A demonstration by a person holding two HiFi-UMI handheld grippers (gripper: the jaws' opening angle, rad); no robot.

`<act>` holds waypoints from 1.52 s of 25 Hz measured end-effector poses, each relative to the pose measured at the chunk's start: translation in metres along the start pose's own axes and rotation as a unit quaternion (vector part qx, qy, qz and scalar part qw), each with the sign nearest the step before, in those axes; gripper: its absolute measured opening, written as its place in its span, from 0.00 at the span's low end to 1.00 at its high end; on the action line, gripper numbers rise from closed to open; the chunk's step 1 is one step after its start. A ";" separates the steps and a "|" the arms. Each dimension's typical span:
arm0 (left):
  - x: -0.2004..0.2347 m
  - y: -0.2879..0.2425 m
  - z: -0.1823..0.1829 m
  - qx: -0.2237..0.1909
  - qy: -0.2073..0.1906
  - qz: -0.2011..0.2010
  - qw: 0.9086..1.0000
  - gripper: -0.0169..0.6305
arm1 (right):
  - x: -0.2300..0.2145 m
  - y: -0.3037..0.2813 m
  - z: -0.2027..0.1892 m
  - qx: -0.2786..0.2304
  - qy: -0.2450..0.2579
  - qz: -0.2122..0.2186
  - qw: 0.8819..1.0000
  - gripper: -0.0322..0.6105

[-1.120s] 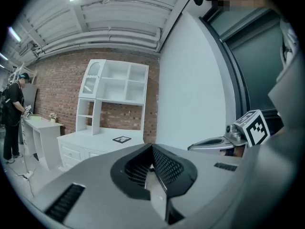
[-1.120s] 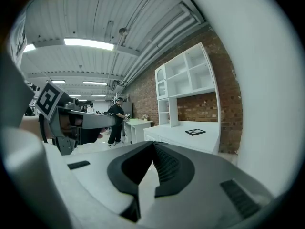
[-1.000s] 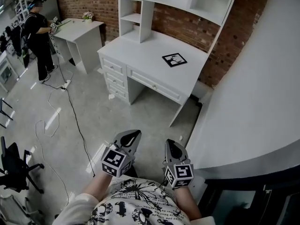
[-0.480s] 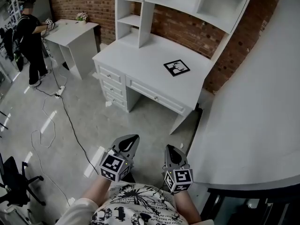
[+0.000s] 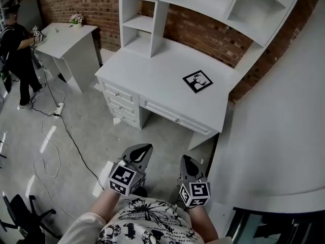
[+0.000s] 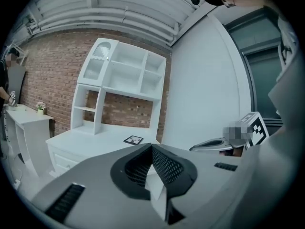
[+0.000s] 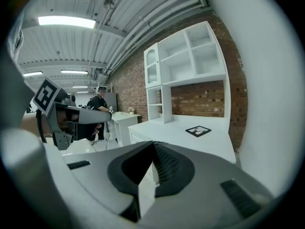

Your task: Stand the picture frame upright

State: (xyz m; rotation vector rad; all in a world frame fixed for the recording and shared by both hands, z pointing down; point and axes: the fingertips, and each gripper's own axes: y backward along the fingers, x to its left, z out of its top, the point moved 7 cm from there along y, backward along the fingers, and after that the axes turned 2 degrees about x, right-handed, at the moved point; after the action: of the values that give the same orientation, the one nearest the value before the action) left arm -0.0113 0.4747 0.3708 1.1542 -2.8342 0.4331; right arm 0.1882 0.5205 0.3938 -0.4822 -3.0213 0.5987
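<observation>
A black picture frame (image 5: 197,81) lies flat on the right part of the white desk (image 5: 152,80), face up. It shows small and far in the left gripper view (image 6: 133,140) and in the right gripper view (image 7: 198,130). My left gripper (image 5: 144,149) and right gripper (image 5: 186,161) hang side by side over the floor, well short of the desk. Both are shut with nothing between their jaws. The right gripper (image 6: 209,144) shows in the left gripper view, and the left gripper (image 7: 71,113) in the right one.
White shelves (image 5: 152,9) rise from the desk's back against a brick wall. A curved white wall (image 5: 284,136) stands at the right. A second white table (image 5: 66,37) stands far left, with a person (image 5: 15,44) beside it. A cable (image 5: 66,131) trails over the floor.
Both grippers and the head have travelled toward the desk. The desk and frame now sit larger and lower in the head view. Both grippers stay shut.
</observation>
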 end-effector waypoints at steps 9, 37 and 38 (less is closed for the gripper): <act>0.109 -0.036 0.025 0.003 -0.009 -0.014 1.000 0.04 | 0.017 -0.096 0.036 0.005 -0.019 -0.033 0.999 0.06; 0.252 -0.293 0.082 0.029 0.001 -0.001 1.000 0.04 | -0.158 -0.342 0.113 0.022 -0.035 -0.003 0.999 0.06; 0.257 -0.305 0.084 0.029 0.004 0.001 1.000 0.04 | -0.168 -0.351 0.116 0.022 -0.040 -0.004 0.999 0.06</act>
State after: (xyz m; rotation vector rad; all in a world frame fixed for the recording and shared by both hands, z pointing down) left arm 0.0197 0.0692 0.4018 1.1553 -2.8338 0.5238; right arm 0.2347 0.1184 0.4243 -0.4548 -3.0751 0.6998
